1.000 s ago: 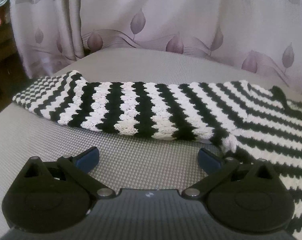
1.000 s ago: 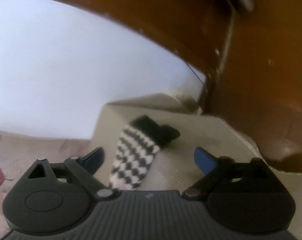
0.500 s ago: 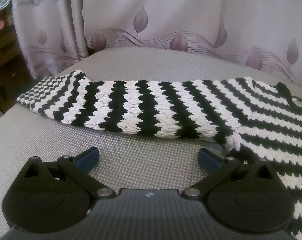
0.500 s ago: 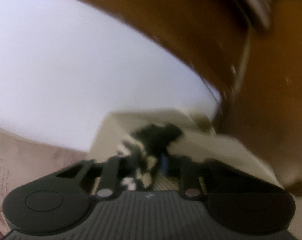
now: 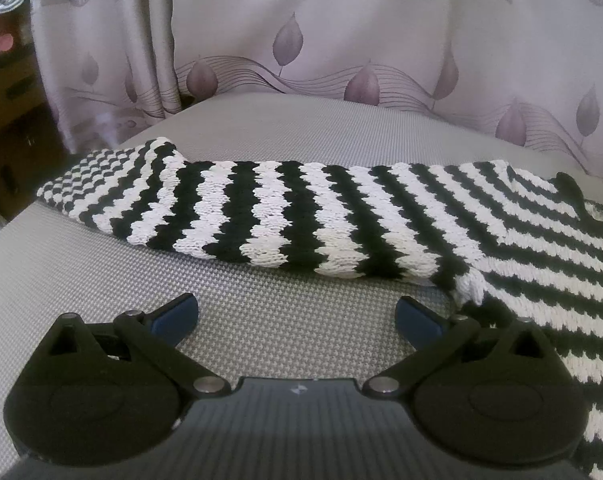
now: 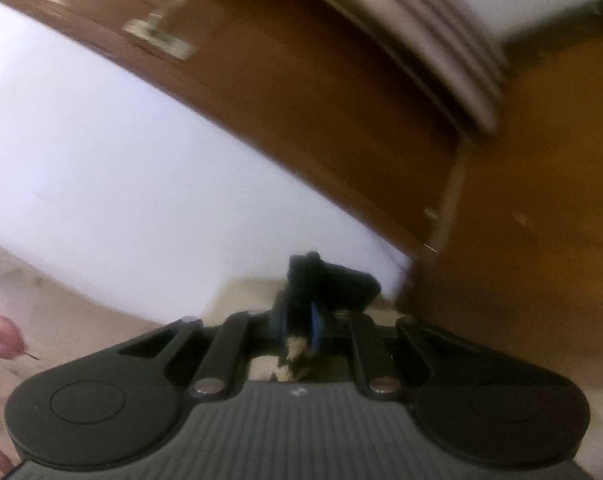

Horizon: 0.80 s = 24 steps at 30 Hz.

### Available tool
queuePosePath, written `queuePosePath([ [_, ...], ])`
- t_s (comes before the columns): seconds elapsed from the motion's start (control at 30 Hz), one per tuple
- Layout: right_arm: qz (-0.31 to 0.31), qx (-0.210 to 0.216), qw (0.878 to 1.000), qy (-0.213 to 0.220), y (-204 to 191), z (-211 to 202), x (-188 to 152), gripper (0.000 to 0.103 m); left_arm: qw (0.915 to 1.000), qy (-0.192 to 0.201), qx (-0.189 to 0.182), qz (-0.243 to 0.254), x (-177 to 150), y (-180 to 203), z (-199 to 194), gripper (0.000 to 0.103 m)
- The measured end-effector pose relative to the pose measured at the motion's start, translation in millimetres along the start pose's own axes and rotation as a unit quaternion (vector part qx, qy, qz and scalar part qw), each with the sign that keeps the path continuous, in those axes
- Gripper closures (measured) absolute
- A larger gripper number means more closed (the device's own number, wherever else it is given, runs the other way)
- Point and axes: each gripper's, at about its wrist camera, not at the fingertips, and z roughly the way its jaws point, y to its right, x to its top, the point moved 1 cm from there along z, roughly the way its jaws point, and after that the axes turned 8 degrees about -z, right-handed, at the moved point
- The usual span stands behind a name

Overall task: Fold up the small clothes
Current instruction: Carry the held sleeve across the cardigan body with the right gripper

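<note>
- Black-and-white striped knit sweater (image 5: pixel 341 220) lies flat on grey woven surface (image 5: pixel 281 132); can't tell if it's a bed or a cushion.
- Landmark = the sweater. One sleeve (image 5: pixel 205 208) stretches out from the body, cuff end (image 5: pixel 101 172) at the far left tip near the surface's edge.
- Sweater body (image 5: pixel 541 248) is to the right of the sleeve, running out of the left wrist view.
- Left claw (image 5: pixel 297 318) spread wide, empty, low over bare grey weave just in front of the sleeve's near edge; its fingers (image 5: pixel 175 314) don't touch the sleeve.
- Right-hand blue pad of that claw sits just beside the sweater's underarm corner; contact unclear.
- Leaf-print curtain (image 5: pixel 321 40) hangs behind the sweater, past the surface's far edge.
- Right claw (image 6: pixel 301 324) pinched tight on a dark knit bit (image 6: pixel 329 284), black with some pale yarn showing between the pads; looks like part of the sweater, view blurred.
- Behind that grabbed bit: brown wooden furniture (image 6: pixel 301 80) and white wall (image 6: pixel 101 160).
</note>
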Motion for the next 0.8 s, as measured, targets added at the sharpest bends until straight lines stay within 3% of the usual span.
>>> queuePosePath([
  [0.13, 0.05, -0.021, 0.998, -0.008, 30, -18, -21, 0.092, 1.0, 0.001, -0.001, -0.005, 0, 1, -1, 0.0],
  [0.23, 0.114, 0.05, 0.992, 0.012, 41, -37, -27, 0.088, 1.0, 0.003, -0.001, -0.009, 0, 1, -1, 0.0],
  [0.33, 0.134, 0.068, 0.988, 0.025, 36, -56, -32, 0.064, 0.9998, 0.005, -0.005, -0.017, 0, 1, -1, 0.0],
  [0.43, 0.129, 0.081, 0.988, 0.003, 26, -59, -37, 0.063, 0.9996, 0.007, -0.01, -0.025, 0, 0, -2, 0.0],
  [0.57, 0.118, 0.042, 0.992, -0.016, 23, -51, -52, 0.067, 0.9995, 0.008, -0.009, -0.028, 0, 1, -2, 0.0],
  [0.8, 0.108, -0.006, 0.994, -0.025, 5, -13, -42, 0.064, 0.9993, 0.009, -0.011, -0.033, 1, 1, -2, 0.0],
])
